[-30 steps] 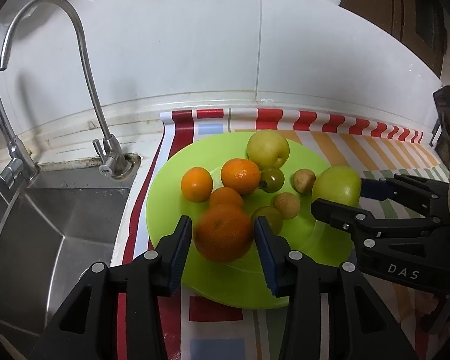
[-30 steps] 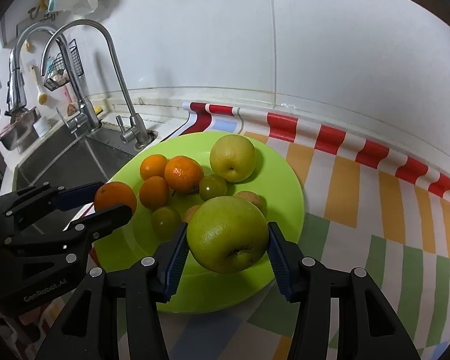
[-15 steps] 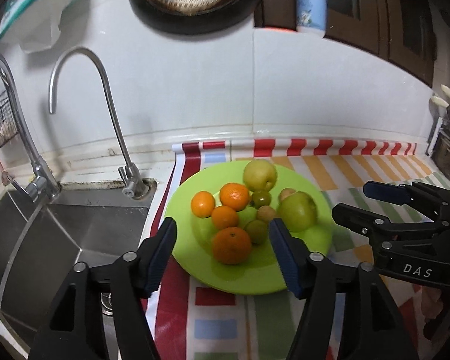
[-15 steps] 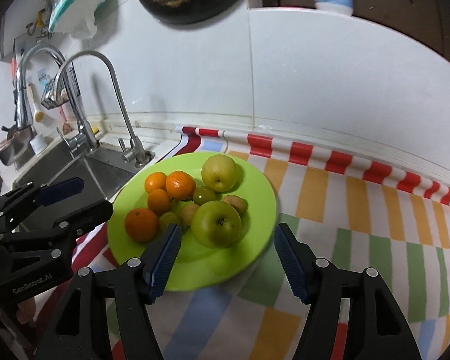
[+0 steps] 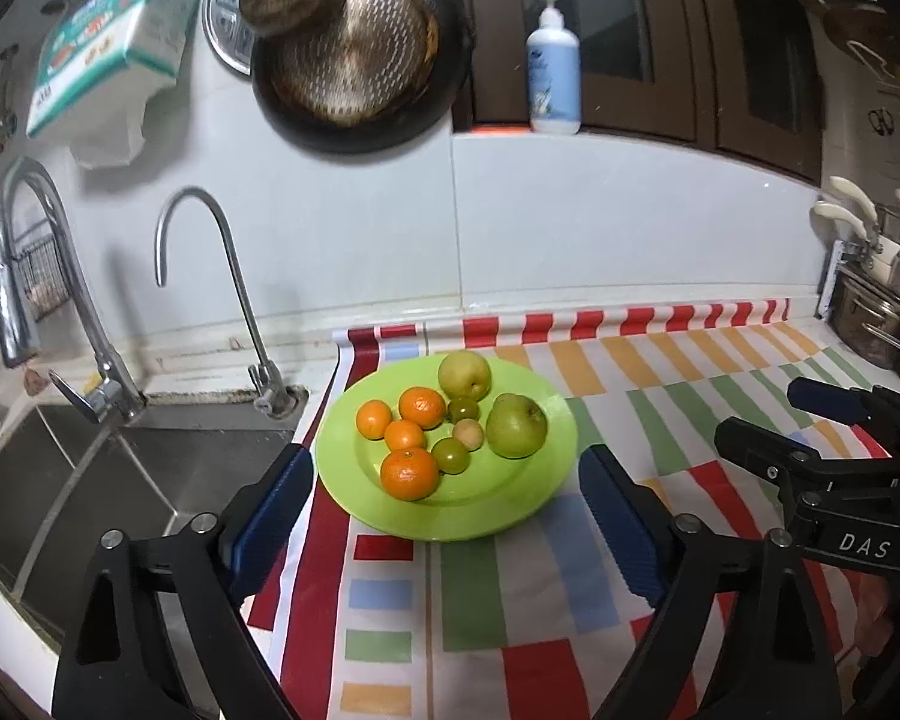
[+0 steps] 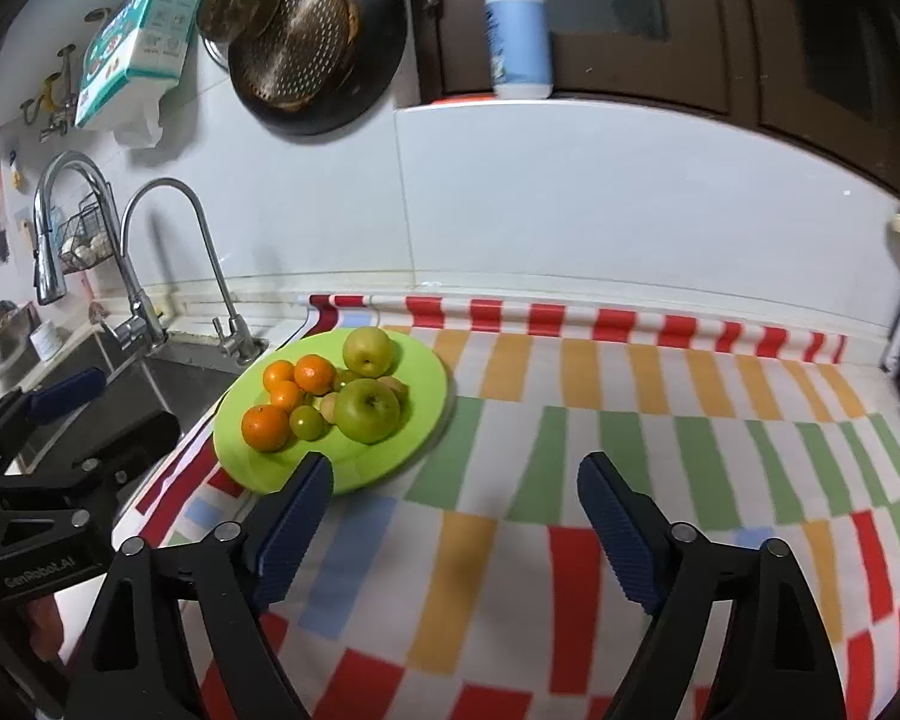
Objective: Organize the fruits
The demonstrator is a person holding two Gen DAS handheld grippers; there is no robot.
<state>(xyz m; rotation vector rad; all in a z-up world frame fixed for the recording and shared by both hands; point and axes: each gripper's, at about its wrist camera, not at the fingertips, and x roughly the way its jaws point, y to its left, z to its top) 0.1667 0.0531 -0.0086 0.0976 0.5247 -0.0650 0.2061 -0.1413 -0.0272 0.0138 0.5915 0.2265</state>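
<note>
Beside the steel sink, on the striped cloth at the counter's left end, your round lime-green plate (image 5: 450,516) of oranges and green apples lies ahead of both spread, empty tools, the left gripper (image 5: 447,516) directly facing it, the right gripper (image 6: 455,519) aimed off its right edge.

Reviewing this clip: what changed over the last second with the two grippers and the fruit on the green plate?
Both grippers let go and backed away. The left gripper released the large orange; the right gripper released the big green apple. Both now hang open and empty, short of the round lime-green plate. The other fruit on the plate, and the striped mat, kept their places.
</note>
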